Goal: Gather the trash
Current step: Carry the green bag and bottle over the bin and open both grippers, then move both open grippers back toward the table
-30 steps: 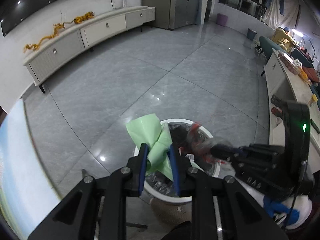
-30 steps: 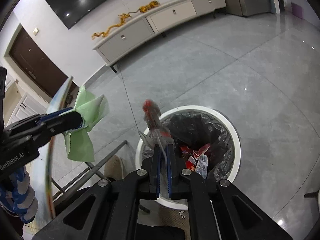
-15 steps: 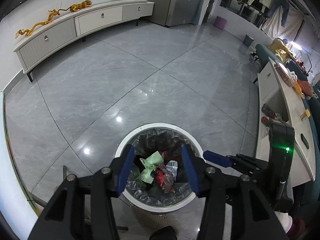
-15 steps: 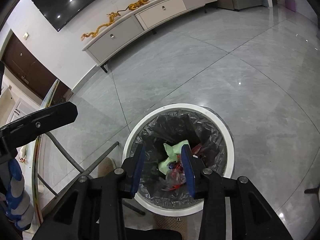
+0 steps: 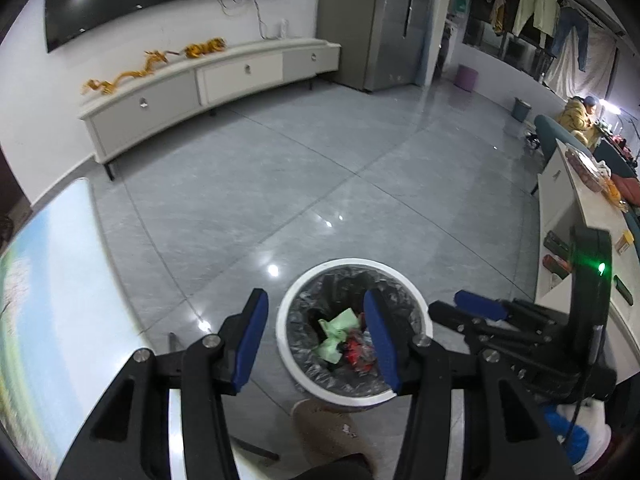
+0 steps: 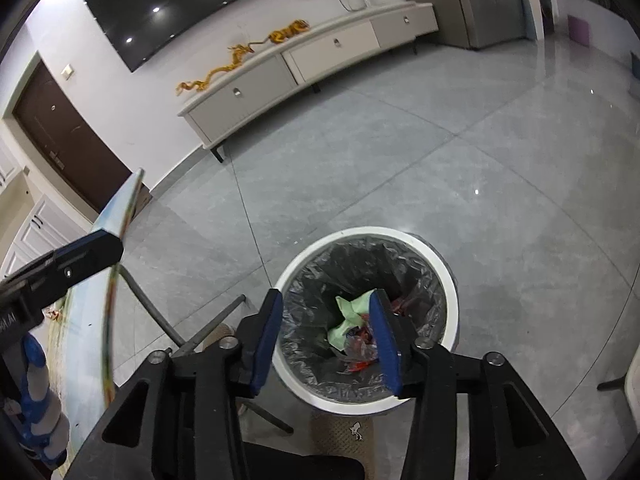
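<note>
A white round trash bin with a black liner stands on the grey floor; it also shows in the right wrist view. Inside lie a crumpled green paper and a red wrapper; the green paper and the red wrapper show there too. My left gripper is open and empty above the bin. My right gripper is open and empty above the bin; it appears in the left wrist view to the right.
A table with a printed top lies at the left, its metal legs near the bin. A long TV cabinet stands by the far wall. A white counter with items is at the right. A slipper is beside the bin.
Both grippers opened and dropped the green paper and the red wrapper into the bin. Both have since tilted up and drawn back slightly.
</note>
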Demonstrator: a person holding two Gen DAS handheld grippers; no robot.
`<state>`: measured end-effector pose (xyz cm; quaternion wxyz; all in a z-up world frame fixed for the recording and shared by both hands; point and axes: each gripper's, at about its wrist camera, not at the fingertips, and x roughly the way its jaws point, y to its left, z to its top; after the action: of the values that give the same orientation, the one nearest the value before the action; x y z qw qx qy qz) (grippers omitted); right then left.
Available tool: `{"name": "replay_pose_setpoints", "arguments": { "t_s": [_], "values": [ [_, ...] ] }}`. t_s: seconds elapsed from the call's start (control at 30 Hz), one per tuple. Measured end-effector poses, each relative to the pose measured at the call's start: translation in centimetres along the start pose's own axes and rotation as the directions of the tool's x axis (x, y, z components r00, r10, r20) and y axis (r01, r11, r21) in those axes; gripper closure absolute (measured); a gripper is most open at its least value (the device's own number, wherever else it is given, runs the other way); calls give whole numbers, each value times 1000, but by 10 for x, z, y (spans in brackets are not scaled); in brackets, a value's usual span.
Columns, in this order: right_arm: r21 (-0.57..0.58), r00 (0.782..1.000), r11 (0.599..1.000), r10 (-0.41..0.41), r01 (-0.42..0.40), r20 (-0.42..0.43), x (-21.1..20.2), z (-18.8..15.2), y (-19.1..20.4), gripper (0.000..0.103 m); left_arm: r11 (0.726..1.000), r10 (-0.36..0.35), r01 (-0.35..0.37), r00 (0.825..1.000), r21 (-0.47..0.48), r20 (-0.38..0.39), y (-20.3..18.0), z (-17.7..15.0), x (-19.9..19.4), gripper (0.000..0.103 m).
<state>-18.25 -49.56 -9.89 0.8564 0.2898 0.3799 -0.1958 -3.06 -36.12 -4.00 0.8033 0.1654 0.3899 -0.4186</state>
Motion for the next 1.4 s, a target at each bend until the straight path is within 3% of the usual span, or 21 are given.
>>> {"name": "replay_pose_setpoints", "arguments": {
  "t_s": [0.1, 0.17, 0.57, 1.03, 1.23, 1.4],
  "values": [
    [-16, 1000, 1000, 11, -10, 16, -12, -2, 11, 56, 1000, 20, -20, 999, -15, 26, 4, -10, -21, 51],
    [-29, 1000, 999, 14, -13, 24, -19, -4, 19, 56, 999, 34, -33, 998, -22, 45, 8, -14, -32, 42],
    [-101, 997, 995, 31, -24, 65, -58, -13, 63, 53, 993, 106, -98, 985, -62, 139, 27, -51, -99, 41],
    [-218, 994, 975, 66, -47, 81, -90, -32, 128, 50, 974, 169, -132, 965, -185, 202, 68, -94, -163, 41],
    [-283, 992, 957, 88, -58, 95, -108, -40, 158, 49, 958, 210, -151, 948, -243, 238, 87, -114, -195, 41],
    [-343, 987, 937, 117, -73, 110, -121, -48, 188, 49, 937, 270, -187, 924, -295, 271, 103, -132, -224, 38]
  ]
}}
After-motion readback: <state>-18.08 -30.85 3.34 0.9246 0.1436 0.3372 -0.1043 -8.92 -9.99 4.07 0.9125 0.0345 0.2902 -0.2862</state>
